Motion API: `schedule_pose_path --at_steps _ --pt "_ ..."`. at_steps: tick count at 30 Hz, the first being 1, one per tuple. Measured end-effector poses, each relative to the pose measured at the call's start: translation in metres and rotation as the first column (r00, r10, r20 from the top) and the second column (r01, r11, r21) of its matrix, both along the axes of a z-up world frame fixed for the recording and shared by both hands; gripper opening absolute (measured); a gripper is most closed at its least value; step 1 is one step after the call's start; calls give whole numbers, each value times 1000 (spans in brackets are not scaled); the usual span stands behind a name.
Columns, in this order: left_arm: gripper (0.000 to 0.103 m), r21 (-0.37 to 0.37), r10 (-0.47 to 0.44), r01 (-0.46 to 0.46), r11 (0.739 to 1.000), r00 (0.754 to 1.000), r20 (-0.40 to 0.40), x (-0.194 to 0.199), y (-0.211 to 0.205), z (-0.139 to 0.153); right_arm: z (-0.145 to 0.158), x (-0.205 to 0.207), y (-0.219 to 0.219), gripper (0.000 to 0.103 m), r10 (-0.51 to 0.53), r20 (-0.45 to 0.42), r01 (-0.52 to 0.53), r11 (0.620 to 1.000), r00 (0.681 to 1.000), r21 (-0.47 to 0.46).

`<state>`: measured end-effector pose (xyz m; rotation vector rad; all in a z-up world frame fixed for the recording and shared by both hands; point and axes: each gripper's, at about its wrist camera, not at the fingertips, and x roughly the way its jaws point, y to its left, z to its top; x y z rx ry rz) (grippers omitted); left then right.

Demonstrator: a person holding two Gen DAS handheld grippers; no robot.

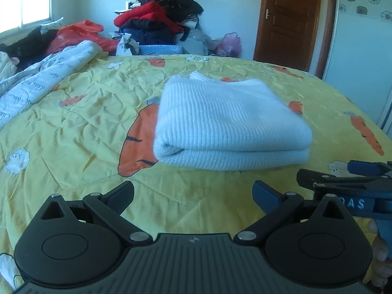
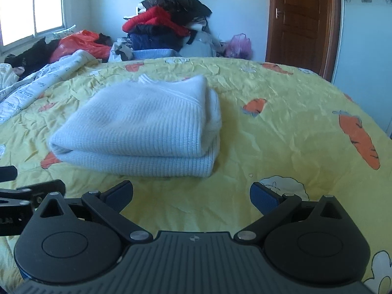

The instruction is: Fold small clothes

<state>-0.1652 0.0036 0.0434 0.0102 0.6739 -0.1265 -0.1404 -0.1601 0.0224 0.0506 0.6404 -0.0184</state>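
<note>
Bed in carrot-print yellow cover; folded white knit lies on it. Left tool and right tool both gape wide, empty. Right tool's lettering reads "DAS".

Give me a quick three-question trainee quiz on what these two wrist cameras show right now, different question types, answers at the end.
1. True or false: the left gripper is shut on the white knit sweater.
2. Multiple choice: the sweater lies on (A) a wooden floor, (B) the yellow carrot-print bedspread, (C) the pile of clothes.
3. Fill in: the sweater is folded into ___ stacked layers, judging by its near edge.

Key
1. False. Its fingers are spread apart and empty, short of the sweater; the right gripper is open too.
2. B.
3. Two.
</note>
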Motion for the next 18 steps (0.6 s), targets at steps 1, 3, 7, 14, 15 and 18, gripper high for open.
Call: schedule_pose_path --at_steps 1,3,7,14,15,18 --pt "103 -7 5 -5 1000 1000 -8 1 1 0 1 -1 2 103 10 6 -10 1000 1000 -9" --pt "103 -48 6 -8 999 1000 -30 4 7 -2 -1 0 6 103 20 6 -20 999 1000 -36" --pt "103 -78 10 -13 997 999 -40 5 13 -3 -5 2 8 103 23 -18 -24 999 1000 -32" --pt "103 -82 -1 -3 997 999 -45 4 12 -5 -6 2 7 103 20 -22 -20 1000 1000 -20" --pt "103 -80 -1 -2 997 999 -45 4 11 -5 -6 2 7 103 21 -24 -22 1000 999 -21" --pt "103 -67 -1 -2 998 999 -41 4 10 -6 -7 2 7 103 22 -28 -23 999 999 -23"
